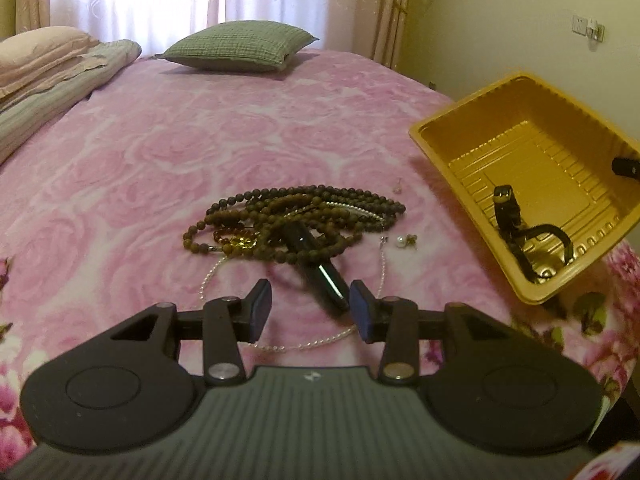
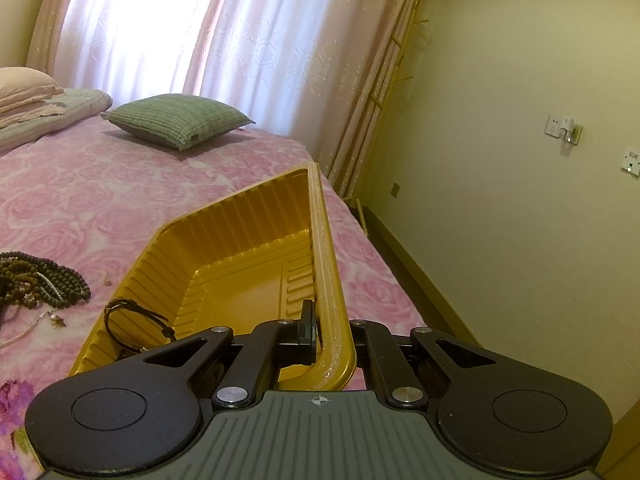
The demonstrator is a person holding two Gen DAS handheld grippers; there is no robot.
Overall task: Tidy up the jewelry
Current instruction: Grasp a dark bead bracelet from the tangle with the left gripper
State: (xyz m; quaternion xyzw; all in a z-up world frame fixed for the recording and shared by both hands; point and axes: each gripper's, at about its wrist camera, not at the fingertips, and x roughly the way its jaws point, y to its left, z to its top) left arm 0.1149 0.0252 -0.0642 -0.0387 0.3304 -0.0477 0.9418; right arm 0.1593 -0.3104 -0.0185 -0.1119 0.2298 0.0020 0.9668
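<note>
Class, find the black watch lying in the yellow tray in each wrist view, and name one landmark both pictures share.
Left wrist view: the black watch sits right of centre, at the near end of the tilted yellow tray.
Right wrist view: the watch sits lower left, in the tray's near-left corner.
Shared landmark: the green pillow on the bed.

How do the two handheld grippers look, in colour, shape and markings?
Both look alike. The left gripper has a grey ribbed body, two black rounded side plates with round recesses, black linkage arms with silver pivots, dark blue pads and a small crosshair mark. The right gripper has the same build; its pad colour is hard to tell. No hands or sleeves show.
</note>
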